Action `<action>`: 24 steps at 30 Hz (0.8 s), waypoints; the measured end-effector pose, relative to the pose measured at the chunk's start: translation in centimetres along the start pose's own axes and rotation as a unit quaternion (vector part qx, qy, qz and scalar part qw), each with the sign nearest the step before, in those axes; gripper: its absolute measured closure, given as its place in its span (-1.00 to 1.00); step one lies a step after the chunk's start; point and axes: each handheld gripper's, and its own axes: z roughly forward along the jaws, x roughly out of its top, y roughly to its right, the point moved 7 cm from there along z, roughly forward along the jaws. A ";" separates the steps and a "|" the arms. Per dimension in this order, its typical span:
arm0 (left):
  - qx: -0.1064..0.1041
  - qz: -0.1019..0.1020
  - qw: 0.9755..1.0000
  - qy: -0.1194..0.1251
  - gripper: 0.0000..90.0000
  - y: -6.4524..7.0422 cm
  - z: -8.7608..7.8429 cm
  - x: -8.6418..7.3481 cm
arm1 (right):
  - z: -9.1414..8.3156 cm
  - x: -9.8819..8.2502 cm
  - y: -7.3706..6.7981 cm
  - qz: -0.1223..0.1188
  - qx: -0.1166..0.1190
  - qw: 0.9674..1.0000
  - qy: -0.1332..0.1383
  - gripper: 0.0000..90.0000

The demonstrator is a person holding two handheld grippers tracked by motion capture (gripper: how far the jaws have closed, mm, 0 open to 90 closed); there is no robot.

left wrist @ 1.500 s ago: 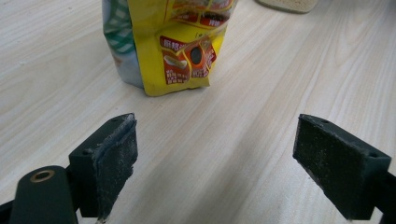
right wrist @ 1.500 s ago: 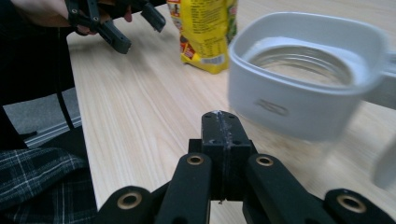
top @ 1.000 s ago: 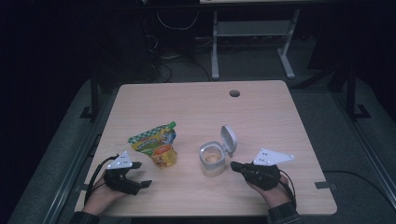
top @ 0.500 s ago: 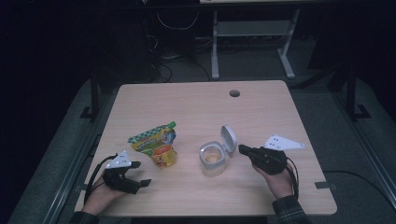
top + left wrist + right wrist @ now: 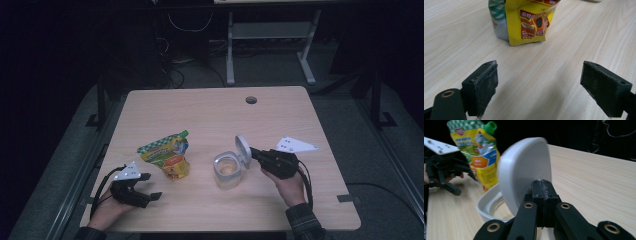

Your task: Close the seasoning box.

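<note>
Roughly midway, judged from the layout: the container stands open with its lid up, the pouch not yet picked up, so any pouring or filling looks still to do. Left side first: left gripper (image 5: 150, 187) sits low near the table's 7 o'clock corner, black jaws spread wide with bare wood between them, pinching nothing; its own view has the pouch base straight ahead at 12 o'clock, apart from the pads (image 5: 486, 87). Next, the yellow-and-green foil spouted pouch with a green screw cap (image 5: 167, 155) stands upright but leaning, left of table centre, at about 1 o'clock from the left gripper; cap looks on, contents hidden, so how full it is can't be told. Then the small round translucent plastic container (image 5: 227, 170) sits just right of centre, near the pouch, not touching it; inside shows a pale tan patch at the bottom, could be contents or the wood through the plastic, can't tell which. Its round white hinged lid (image 5: 243, 148) is tipped up near vertical at the container's 2 o'clock rim. Right gripper (image 5: 254, 152) comes in from 3 o'clock, jaws pressed together right at the lid's edge; whether they pinch the rim or just push against it can't be told. Light wooden table (image 5: 210, 110) otherwise carries a small round grommet hole (image 5: 251, 100) toward 12 o'clock.
</note>
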 end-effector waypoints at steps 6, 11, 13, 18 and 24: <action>0.001 -0.001 1.000 0.001 -0.68 0.0 0.0 0.0 | 0.4 0.1 -0.9 -0.010 0.011 1.000 -0.004 1.00; 0.000 0.000 1.000 0.001 -0.68 0.0 0.0 0.0 | 0.6 0.0 -1.2 -0.013 0.012 1.000 -0.006 1.00; -0.001 0.000 1.000 0.001 -0.68 0.0 0.0 0.0 | 0.5 0.0 -1.1 -0.013 0.010 1.000 -0.005 1.00; -0.002 -0.001 1.000 0.002 -0.68 -0.1 -0.1 0.0 | 0.1 -0.2 -0.5 -0.008 -0.009 1.000 -0.003 0.89; -0.002 -0.002 1.000 0.004 -0.68 -0.1 -0.1 0.0 | -0.7 -0.3 0.7 -0.003 -0.039 0.999 0.005 0.58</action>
